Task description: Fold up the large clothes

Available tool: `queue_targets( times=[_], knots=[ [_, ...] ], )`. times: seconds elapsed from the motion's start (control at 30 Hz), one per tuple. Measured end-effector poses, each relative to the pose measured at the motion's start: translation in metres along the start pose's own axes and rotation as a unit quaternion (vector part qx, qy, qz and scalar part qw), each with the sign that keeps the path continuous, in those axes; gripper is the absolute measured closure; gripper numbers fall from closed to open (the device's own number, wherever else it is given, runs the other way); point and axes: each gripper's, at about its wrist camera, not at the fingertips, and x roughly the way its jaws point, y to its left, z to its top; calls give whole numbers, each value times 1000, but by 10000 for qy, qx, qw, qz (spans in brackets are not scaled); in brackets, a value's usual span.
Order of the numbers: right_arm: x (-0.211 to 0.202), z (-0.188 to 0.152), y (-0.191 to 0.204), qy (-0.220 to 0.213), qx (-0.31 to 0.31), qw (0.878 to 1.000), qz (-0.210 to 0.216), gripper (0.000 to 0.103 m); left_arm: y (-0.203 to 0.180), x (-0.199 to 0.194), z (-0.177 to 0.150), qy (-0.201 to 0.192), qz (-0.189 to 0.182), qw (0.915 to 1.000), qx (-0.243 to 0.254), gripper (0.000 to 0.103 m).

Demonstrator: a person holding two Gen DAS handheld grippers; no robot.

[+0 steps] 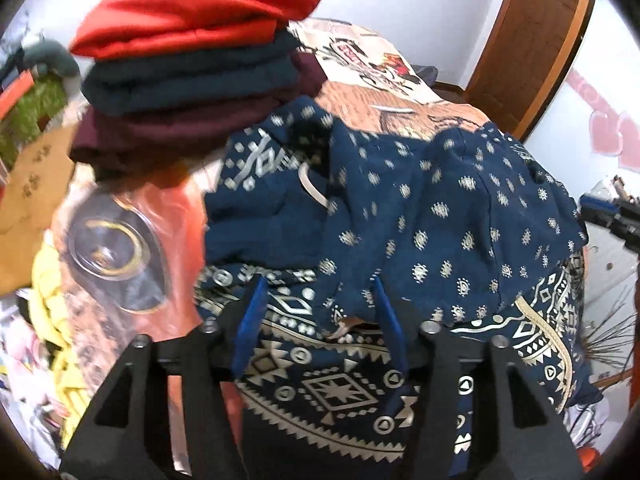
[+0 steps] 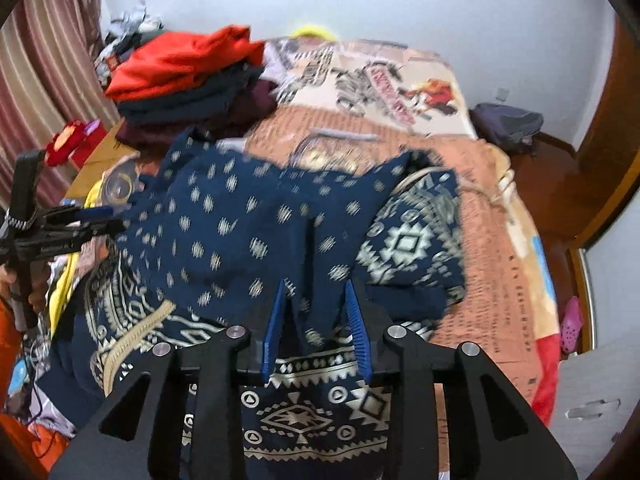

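Across the bed (image 2: 500, 240), the navy patterned garment (image 2: 240, 232) is spread directly ahead of both grippers; the left gripper (image 1: 316, 312) and right gripper (image 2: 316, 308) are parted over its near hem, nothing clamped, its long axis running left-right

Navy cloth garment with cream printed pattern (image 2: 256, 236): matt, soft. Black plastic gripper frames, blue ribbed fingers (image 2: 356, 320): matt.

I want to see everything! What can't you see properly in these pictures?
- Navy patterned fabric garment: its whole shape, crumpled and motion-blurred in both views.
- Left hand-held gripper: whether it pinches cloth.
- Bottom garments in the folded stack under the red folded garment: covered.
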Motion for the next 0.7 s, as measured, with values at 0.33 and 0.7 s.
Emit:
queue_targets(
  times=[0.33, 0.7],
  knots=[
    [-30, 24, -40, -698, 831, 9940, -163, 52, 54, -27, 33, -729, 421, 9940, -698, 30],
    [22, 2, -100, -19, 2032, 9791, -34, 50, 123, 60, 16, 305, -776, 9665, -2427, 30]
  ],
)
